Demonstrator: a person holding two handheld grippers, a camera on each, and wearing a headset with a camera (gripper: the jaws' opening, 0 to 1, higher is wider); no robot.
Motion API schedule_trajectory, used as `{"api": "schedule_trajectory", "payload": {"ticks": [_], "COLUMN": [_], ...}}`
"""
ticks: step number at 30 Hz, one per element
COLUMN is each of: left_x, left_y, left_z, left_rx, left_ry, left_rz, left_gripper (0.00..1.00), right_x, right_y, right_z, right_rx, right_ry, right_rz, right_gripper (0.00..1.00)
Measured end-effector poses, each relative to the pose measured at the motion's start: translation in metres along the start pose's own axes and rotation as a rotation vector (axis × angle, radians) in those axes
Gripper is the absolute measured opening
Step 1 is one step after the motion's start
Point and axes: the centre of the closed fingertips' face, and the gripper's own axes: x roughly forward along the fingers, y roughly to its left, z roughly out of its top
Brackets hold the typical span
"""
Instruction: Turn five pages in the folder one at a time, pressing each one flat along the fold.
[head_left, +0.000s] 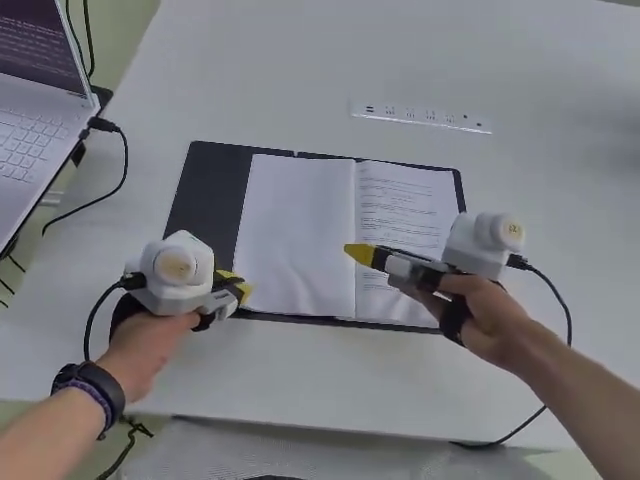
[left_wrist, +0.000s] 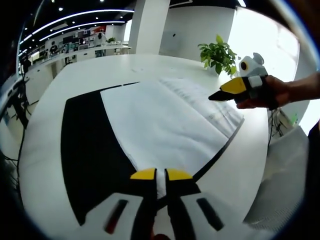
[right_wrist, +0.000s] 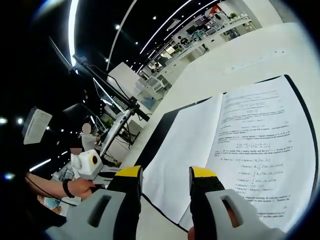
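ok so the left gripper (left_wrist: 161, 175) has its yellow tips nearly together, just a thin slit between them and nothing held, and its own view puts them right over the near edge of the folder (left_wrist: 85, 150), where the black cover meets the blank page (left_wrist: 155, 120). The right gripper (right_wrist: 166, 174) is different: its own view shows the jaws clearly apart and empty, while in the head view it's side-on and you can't read the gap. The head view does show it hanging over the printed page (head_left: 405, 205) with its tips near the fold (head_left: 355, 200) and the right hand (head_left: 485, 315) low by the folder's near right corner. The folder lies open and flat on the white table (head_left: 300, 60). The left hand (head_left: 150, 345) is down by the near left corner, with a wristband (head_left: 92, 385) on that wrist. The head view adds a laptop (head_left: 30, 110) off to the left and a power strip (head_left: 420, 114) beyond the folder, and the left gripper view has a plant (left_wrist: 218, 52) past the table
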Motion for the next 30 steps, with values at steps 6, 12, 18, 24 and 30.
{"api": "schedule_trajectory", "payload": {"ticks": [6,12,18,24,30], "left_x": [-0.001,-0.003,-0.004,-0.004,-0.003], "left_y": [0.0,-0.001,-0.001,-0.001,0.001], "left_z": [-0.011,-0.011,-0.011,-0.012,-0.012], "left_rx": [-0.011,-0.01,-0.009,0.02,0.005], "left_ry": [0.032,0.034,0.037,0.045,0.043], "left_rz": [0.016,0.019,0.022,0.027,0.034], "left_gripper": [0.0,0.0,0.0,0.0,0.0], "right_x": [-0.001,0.0,0.003,0.007,0.014], "right_y": [-0.004,-0.007,-0.009,-0.012,-0.02], "right_z": [0.0,0.003,0.013,0.026,0.031], "right_rx": [0.001,-0.004,-0.015,-0.027,-0.07], "right_ry": [0.002,0.002,-0.008,-0.024,-0.011], "right_rz": [-0.001,0.001,0.007,0.013,0.003], "right_gripper": [0.35,0.34,0.3,0.28,0.24]}}
